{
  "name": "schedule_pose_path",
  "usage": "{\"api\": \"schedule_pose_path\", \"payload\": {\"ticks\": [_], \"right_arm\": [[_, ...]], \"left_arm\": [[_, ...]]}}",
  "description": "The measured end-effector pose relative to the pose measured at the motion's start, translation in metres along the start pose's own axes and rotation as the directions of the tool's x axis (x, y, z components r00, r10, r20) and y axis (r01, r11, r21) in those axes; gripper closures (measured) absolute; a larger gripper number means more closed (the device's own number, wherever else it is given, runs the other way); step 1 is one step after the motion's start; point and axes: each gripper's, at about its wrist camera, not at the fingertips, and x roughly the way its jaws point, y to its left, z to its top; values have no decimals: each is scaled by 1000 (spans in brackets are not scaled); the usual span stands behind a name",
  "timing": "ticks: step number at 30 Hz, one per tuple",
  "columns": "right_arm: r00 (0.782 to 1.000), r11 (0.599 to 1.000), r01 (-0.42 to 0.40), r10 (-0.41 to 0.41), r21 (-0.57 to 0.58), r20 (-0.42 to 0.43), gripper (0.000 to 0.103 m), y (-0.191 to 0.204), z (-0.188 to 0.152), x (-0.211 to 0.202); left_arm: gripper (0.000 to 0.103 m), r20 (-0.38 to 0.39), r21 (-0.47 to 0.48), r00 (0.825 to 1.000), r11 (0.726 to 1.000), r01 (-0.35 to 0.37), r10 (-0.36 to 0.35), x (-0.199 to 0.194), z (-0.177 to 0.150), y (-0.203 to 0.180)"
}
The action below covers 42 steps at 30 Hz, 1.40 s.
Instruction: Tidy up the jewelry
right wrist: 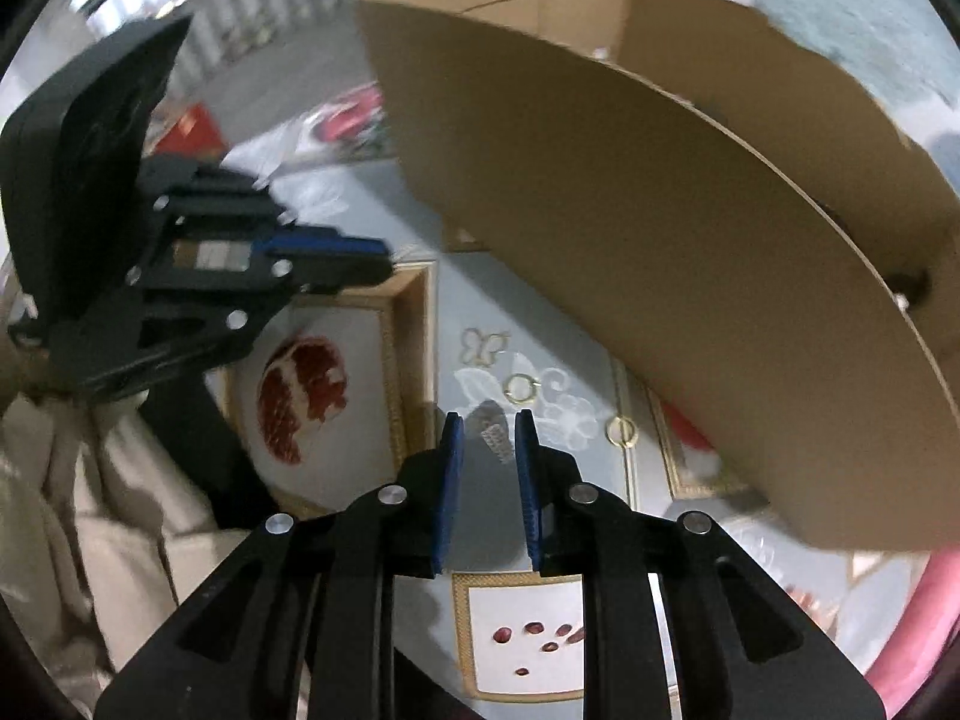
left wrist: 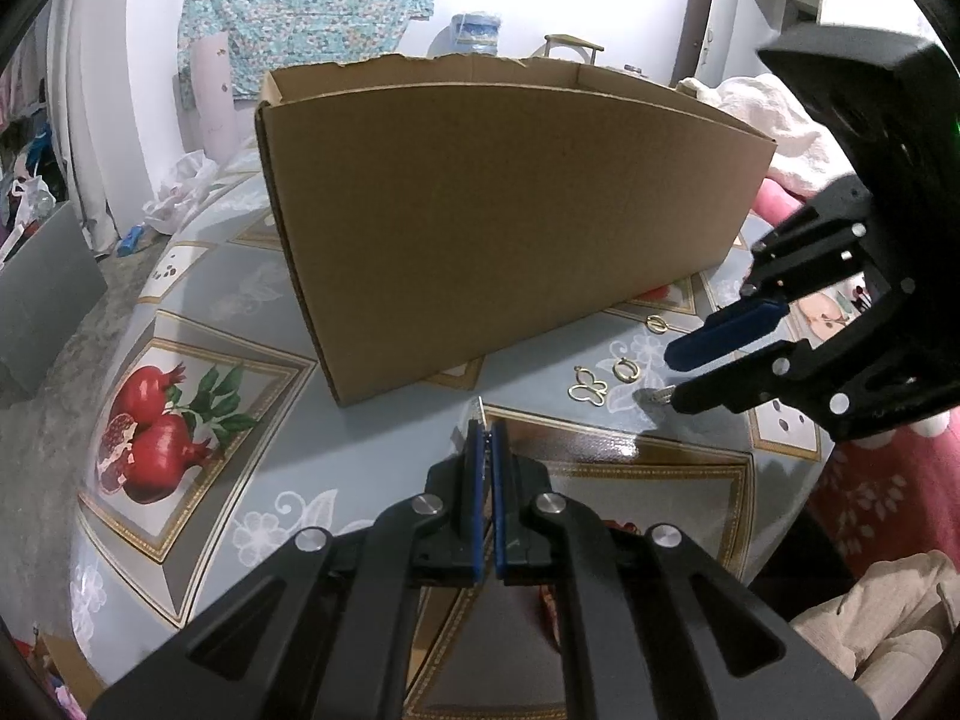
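A brown cardboard box [left wrist: 504, 204] stands on the patterned table [left wrist: 240, 276]; it also fills the right wrist view [right wrist: 690, 240]. My left gripper [left wrist: 487, 429] is shut on a thin silvery piece of jewelry [left wrist: 481, 407] in front of the box. My right gripper [right wrist: 489, 429] is open just above a small silvery sparkly piece [right wrist: 495, 435] on the table; it shows at the right of the left wrist view [left wrist: 666, 375]. A gold butterfly-shaped piece [left wrist: 588, 389] and two gold rings [left wrist: 626, 369] [left wrist: 657, 324] lie close by; the right wrist view shows them too: butterfly [right wrist: 483, 348], rings [right wrist: 521, 387] [right wrist: 620, 431].
The tablecloth carries pomegranate pictures [left wrist: 156, 438]. A pink and white cloth [left wrist: 774, 132] lies behind the box at the right. A grey panel [left wrist: 42, 306] stands off the table's left edge. Beige fabric [right wrist: 90, 510] lies under my left gripper's side.
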Motion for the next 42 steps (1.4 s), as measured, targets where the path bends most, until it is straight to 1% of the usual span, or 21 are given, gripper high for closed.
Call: {"api": "schedule_pose_path", "payload": {"ticks": [2,4,6,9,13,15,19,23,26,30,31,32,34,36,39,40,42], "right_arm": [[1000,999,-10,9,-35,-30,85,2,4,2],[998,997,1,-5,-73,-60,85,5,9,5],[996,996,-10,2,-94,-90,85,5,14,10],[990,990,-25,6,-136,-143,89,10,14,22],[986,988,-42,17,-149,-167,91,12,21,30],[984,987,-55,28,-152,-175,97,13,23,32],[985,986,-52,24,-157,-174,101,17,26,35],[987,988,-42,18,-148,-160,101,18,26,36],[989,990,-40,20,-133,-148,101,19,17,33],[995,994,-22,11,-104,-102,101,20,8,18],[996,995,-20,11,-97,-87,101,9,7,6],[998,996,-17,11,-88,-68,101,6,8,-1],[1000,998,-6,5,-68,-12,101,5,7,-19],[998,999,10,-7,-48,66,101,6,6,-40],[984,1000,8,-7,-7,180,101,6,7,-71],[971,1000,7,-9,8,238,101,5,8,-87],[951,1000,19,-26,24,309,101,4,11,-106]], "left_arm": [[101,-2,-1,1000,1000,2,-2,0,0,1],[101,-2,-4,1000,1000,3,-3,0,1,2],[101,-1,-6,1000,1000,5,-5,0,1,3],[101,-2,-11,1000,1000,10,-10,1,1,5],[101,-2,-15,1000,1000,15,-15,1,0,6],[101,-2,-16,1000,1000,18,-18,0,-1,7],[101,2,-17,1000,1000,22,-22,-1,-3,8],[101,8,-19,1000,1000,23,-22,-2,-5,9],[101,11,-17,1000,1000,20,-19,-4,-5,9],[101,21,-13,1000,1000,13,-13,-8,-5,7],[101,30,-10,999,1000,12,-11,-12,-5,6],[101,37,-7,999,1000,11,-10,-16,-5,5],[101,58,2,998,1000,5,-5,-26,-1,3],[101,79,4,997,1000,11,-11,-38,2,1],[101,133,14,991,1000,21,-23,-64,13,-3],[101,162,21,986,999,26,-29,-76,19,-5],[101,206,29,977,998,47,-53,-94,30,-7]]}}
